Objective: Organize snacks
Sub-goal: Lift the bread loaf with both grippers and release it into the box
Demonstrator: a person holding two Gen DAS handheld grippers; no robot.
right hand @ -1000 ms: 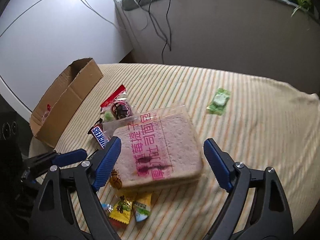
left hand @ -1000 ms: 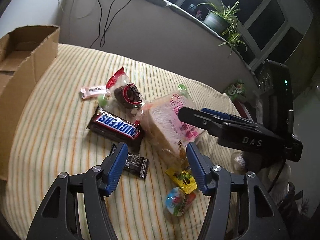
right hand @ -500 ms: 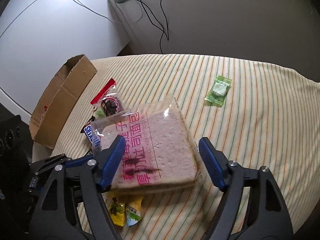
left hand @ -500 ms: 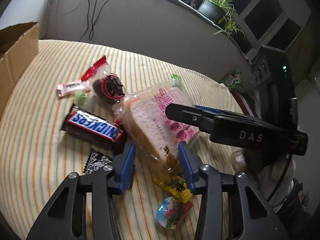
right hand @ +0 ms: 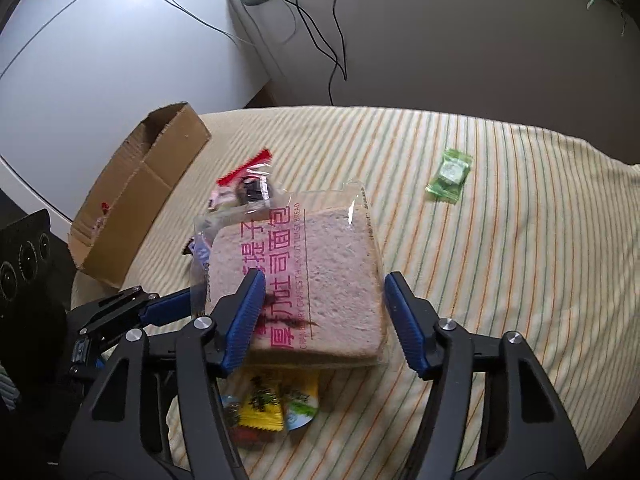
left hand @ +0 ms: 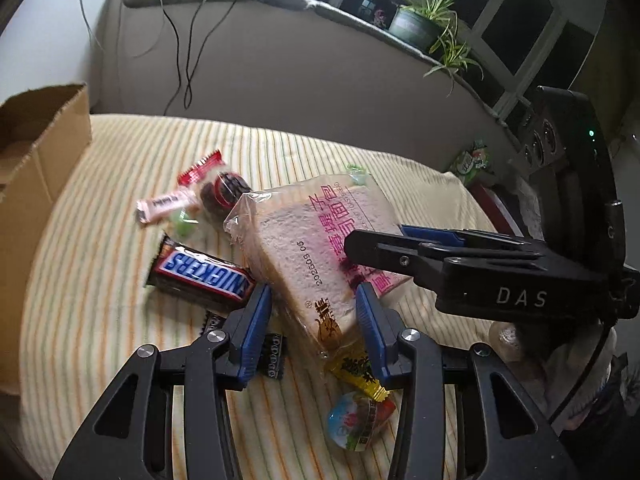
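Both grippers — left (left hand: 314,320), right (right hand: 324,312) — straddle, jaws apart, the crinkly-wrapped square bread (right hand: 308,276).

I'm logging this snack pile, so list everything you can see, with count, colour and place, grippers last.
Bagged toast bread: one, pale with pink print, mid-cloth, between both grippers' fingers.
Snickers bar: one, brown, left of the bread.
Red-ended clear packet: one, behind the Snickers.
Pink candy: one, beside that packet.
Green candy: one, alone on the far right.
Yellow sachet: one, under the bread's near edge.
Cardboard box: one, brown, left edge.
Striped cloth: one, cream.
Potted plant: one, green, on the ledge.
Left gripper: black and blue, straddling a bread corner.
Right gripper: black and blue, straddling the bread.
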